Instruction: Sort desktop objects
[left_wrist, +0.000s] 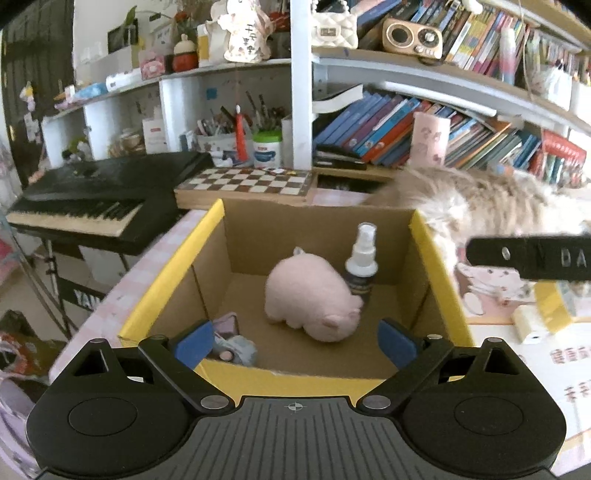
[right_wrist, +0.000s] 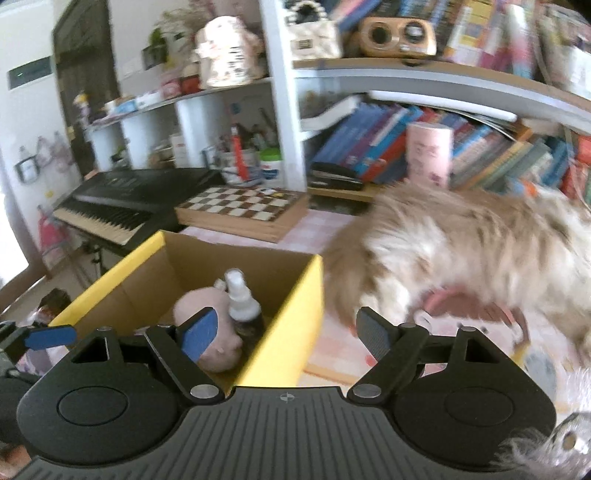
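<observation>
A yellow-rimmed cardboard box (left_wrist: 173, 273) stands on the desk. Inside lie a pink plush pig (left_wrist: 310, 299), a dark spray bottle (left_wrist: 362, 266) with a white nozzle, and small greyish items (left_wrist: 236, 343) in its near left corner. My left gripper (left_wrist: 295, 345) is open and empty, above the box's near edge. My right gripper (right_wrist: 291, 332) is open and empty, over the box's right wall (right_wrist: 291, 325); the pig (right_wrist: 218, 350) and bottle (right_wrist: 242, 306) show to its left. The left gripper's blue finger (right_wrist: 51, 338) shows at the far left. The right gripper's black body (left_wrist: 528, 254) crosses the left view.
A fluffy cat (right_wrist: 461, 251) stands on the desk right of the box, blurred; it also shows in the left wrist view (left_wrist: 480, 199). A chessboard (left_wrist: 243, 182), a keyboard (left_wrist: 96, 203) and bookshelves (left_wrist: 406, 129) lie behind. A pink patterned item (left_wrist: 491, 291) and a white roll (left_wrist: 530, 326) lie at right.
</observation>
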